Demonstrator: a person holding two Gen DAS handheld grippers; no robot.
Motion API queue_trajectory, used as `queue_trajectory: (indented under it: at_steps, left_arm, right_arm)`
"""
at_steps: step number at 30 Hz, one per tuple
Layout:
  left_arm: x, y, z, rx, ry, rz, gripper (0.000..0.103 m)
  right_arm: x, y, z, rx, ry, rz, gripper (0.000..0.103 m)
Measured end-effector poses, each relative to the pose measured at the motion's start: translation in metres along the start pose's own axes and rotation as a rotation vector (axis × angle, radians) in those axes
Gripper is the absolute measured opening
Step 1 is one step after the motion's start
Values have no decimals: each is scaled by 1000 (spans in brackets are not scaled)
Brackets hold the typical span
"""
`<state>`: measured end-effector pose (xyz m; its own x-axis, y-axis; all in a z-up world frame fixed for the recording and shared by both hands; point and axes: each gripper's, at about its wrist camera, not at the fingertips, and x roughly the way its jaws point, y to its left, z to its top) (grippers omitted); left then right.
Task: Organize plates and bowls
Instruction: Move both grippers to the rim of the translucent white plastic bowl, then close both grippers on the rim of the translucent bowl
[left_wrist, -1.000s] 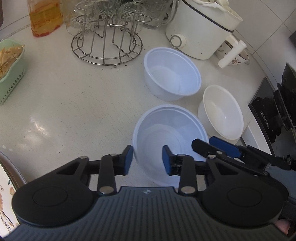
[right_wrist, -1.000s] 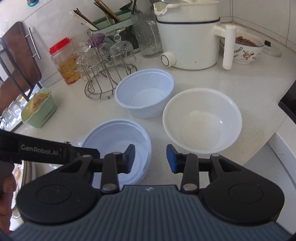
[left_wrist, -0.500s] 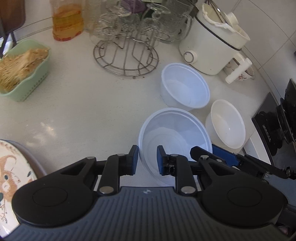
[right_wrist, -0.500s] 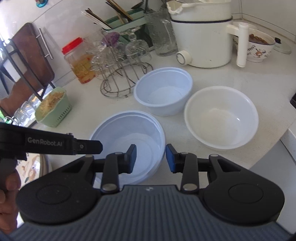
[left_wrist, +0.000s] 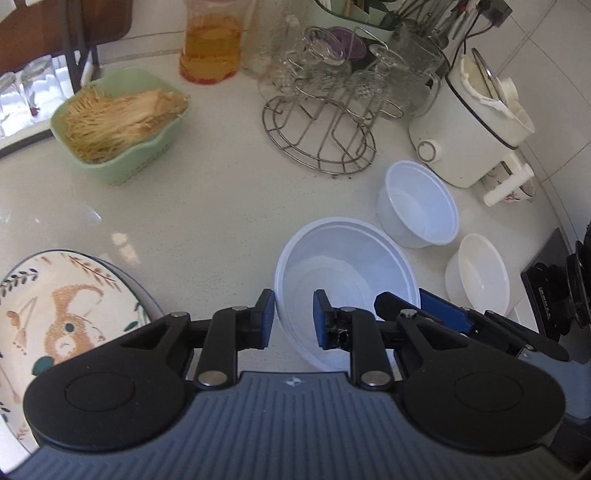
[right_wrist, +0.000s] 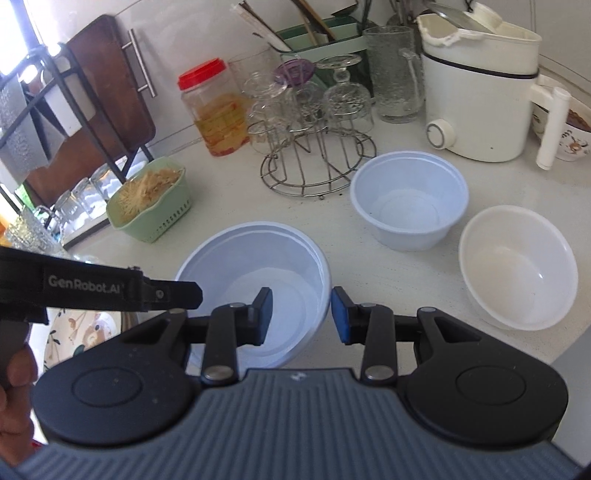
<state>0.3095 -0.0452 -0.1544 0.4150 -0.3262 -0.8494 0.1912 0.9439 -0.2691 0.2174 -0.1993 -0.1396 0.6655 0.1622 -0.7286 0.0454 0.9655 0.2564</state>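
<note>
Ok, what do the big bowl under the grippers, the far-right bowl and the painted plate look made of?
Big bowl: probably thin plastic, bluish-white and translucent, with stepped rings moulded into its base. Far-right bowl: opaque creamy white, smooth with a soft sheen; melamine or ceramic, cannot tell. Painted plate: looks like glazed ceramic, with a printed animal motif and a dark rim.

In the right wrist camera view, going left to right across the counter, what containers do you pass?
Green basket → large bluish bowl → smaller bluish bowl → white bowl.
</note>
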Motion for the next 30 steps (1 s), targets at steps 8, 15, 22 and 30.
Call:
queue_trajectory:
  at_steps: [8,15,22,30]
  left_arm:
    - [11,11,-1,11,29,24,26]
    - [17,23,-4,4,33,16,26]
    - [19,29,0,-11,34,-2,35]
    - [0,26,3,-8,-5,1,48]
  right_arm:
    - [8,13,-1,-22,16,-9,39]
    - [18,16,-8,-25,55,-12,39]
    - [20,19,-6,-20,34,-5,39]
    - [13,22,3,-29,12,-9,39]
